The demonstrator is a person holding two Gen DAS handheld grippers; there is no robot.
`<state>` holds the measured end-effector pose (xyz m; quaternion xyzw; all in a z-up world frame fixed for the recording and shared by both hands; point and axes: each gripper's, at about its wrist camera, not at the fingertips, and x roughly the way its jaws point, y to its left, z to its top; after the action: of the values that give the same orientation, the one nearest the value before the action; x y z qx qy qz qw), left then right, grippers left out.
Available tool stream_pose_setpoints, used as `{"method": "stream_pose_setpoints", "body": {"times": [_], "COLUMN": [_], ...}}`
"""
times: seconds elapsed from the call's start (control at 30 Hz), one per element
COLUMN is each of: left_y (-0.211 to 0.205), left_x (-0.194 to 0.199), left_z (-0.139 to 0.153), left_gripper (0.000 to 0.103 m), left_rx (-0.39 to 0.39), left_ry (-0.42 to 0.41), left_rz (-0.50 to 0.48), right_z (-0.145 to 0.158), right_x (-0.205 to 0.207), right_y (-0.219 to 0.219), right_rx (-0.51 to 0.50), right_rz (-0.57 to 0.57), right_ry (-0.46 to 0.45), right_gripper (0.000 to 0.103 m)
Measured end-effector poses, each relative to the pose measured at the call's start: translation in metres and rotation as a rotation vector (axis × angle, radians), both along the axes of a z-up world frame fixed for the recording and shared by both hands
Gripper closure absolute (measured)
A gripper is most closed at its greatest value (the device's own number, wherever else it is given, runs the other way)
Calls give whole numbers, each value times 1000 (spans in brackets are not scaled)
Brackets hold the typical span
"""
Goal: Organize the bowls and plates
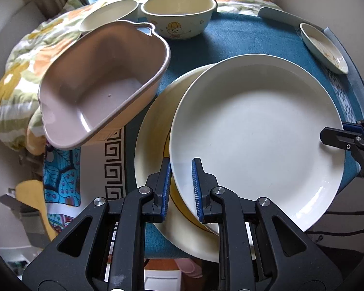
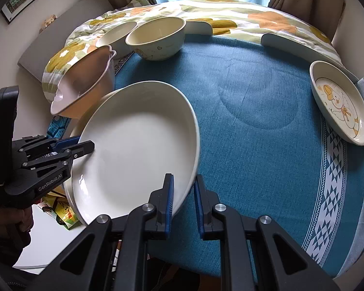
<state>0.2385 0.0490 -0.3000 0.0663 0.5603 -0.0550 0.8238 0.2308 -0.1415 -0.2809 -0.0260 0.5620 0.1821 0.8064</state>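
The round table under its teal cloth (image 2: pixel 254 126) is the landmark here, and the largest piece on it is the white plate (image 1: pixel 254 131), held tilted above a cream plate with a yellow ring (image 1: pixel 153 160) at the table's near edge. Both grippers carry it: the left gripper (image 1: pixel 180 186) has its blue pads clamped on the plate's near rim, and the right gripper (image 2: pixel 184 201) is clamped likewise on the opposite rim. The step in hand looks like stacking the white plate onto the cream one; it is not yet seated, since its right side sits higher. Next, I judge, it should be lowered level and centred before either grip lets go, or it may slide off the table's edge. Just left of the plates, partly off the cloth, a pink eared bowl (image 1: pixel 102 84) leans; at the table's far edge stands a duck-printed bowl (image 1: pixel 178 14) beside a cream bowl (image 1: pixel 109 14); at its right edge lies a small duck dish (image 2: pixel 339 101).
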Motion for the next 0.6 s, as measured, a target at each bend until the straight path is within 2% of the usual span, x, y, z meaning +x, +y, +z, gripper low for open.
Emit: {"method": "stream_pose_setpoints", "body": {"times": [0.2, 0.43, 0.6], "left_y": [-5, -13, -12], "left_x": [-3, -9, -12], "left_z": [1, 4, 5], "left_gripper": [88, 88, 88], "left_rx": [64, 204, 227], "left_ry": [-20, -64, -82], "left_rz": [9, -18, -15], "right_z": [-2, -3, -2], "right_x": [-1, -1, -1], "right_y": [5, 15, 22], "right_rx": [-23, -73, -119], "right_rz": [37, 87, 118], "right_ry": [-9, -49, -83], "right_gripper": [88, 88, 88]}}
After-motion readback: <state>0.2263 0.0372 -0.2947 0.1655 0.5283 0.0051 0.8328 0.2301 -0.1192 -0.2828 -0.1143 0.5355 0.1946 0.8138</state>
